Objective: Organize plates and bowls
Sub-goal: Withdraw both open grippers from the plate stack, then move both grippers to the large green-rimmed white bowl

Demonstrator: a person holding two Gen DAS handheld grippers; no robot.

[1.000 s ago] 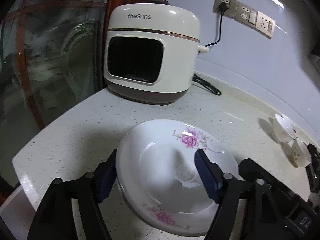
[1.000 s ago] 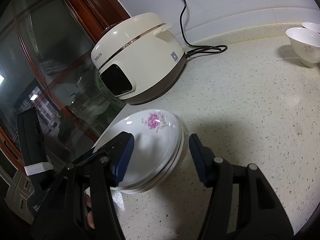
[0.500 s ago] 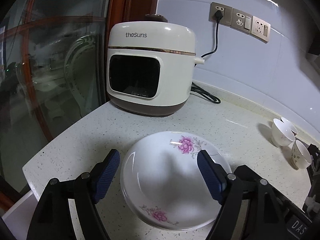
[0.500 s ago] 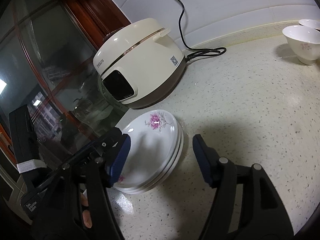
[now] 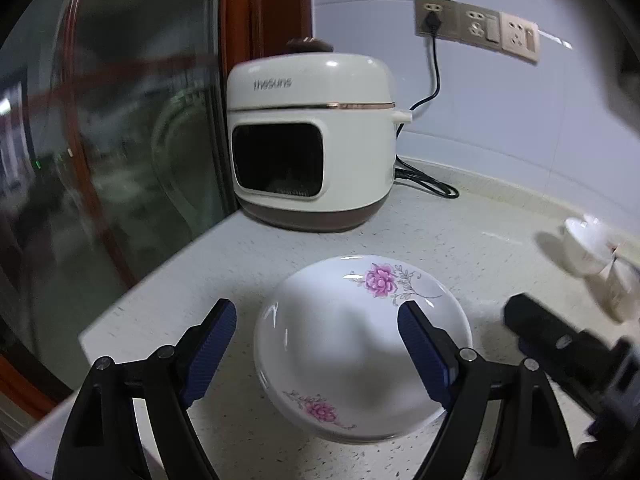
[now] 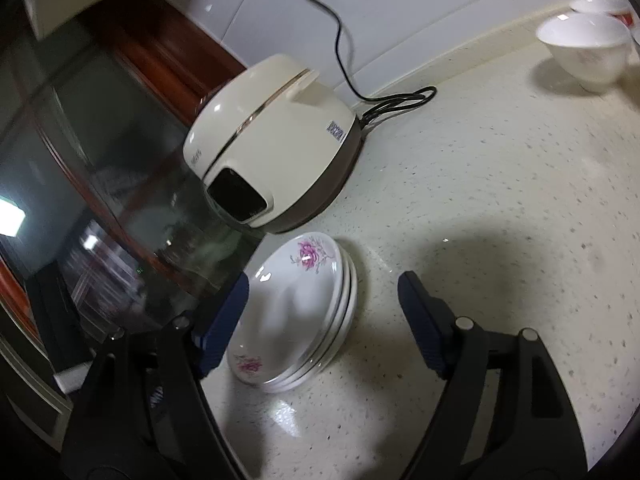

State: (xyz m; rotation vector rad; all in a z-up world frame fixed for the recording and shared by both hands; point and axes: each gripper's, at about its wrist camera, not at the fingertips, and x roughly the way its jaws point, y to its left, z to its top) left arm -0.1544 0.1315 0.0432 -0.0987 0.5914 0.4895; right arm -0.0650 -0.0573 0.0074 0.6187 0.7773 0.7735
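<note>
While angled down over plate stack [image 5: 360, 344], both hand-held grippers empty, jaws opening: left [image 5: 316, 350], right [image 6: 322, 316].

A pale speckled desk [image 5: 460, 240] meets a light tiled wall [image 5: 500, 112] carrying a row of sockets [image 5: 476, 24], one with a black plug. A cream cooker [image 5: 312, 140] stands in the corner beside a reddish wooden frame [image 5: 260, 12] and dark, reflective glass [image 5: 120, 120].
</note>
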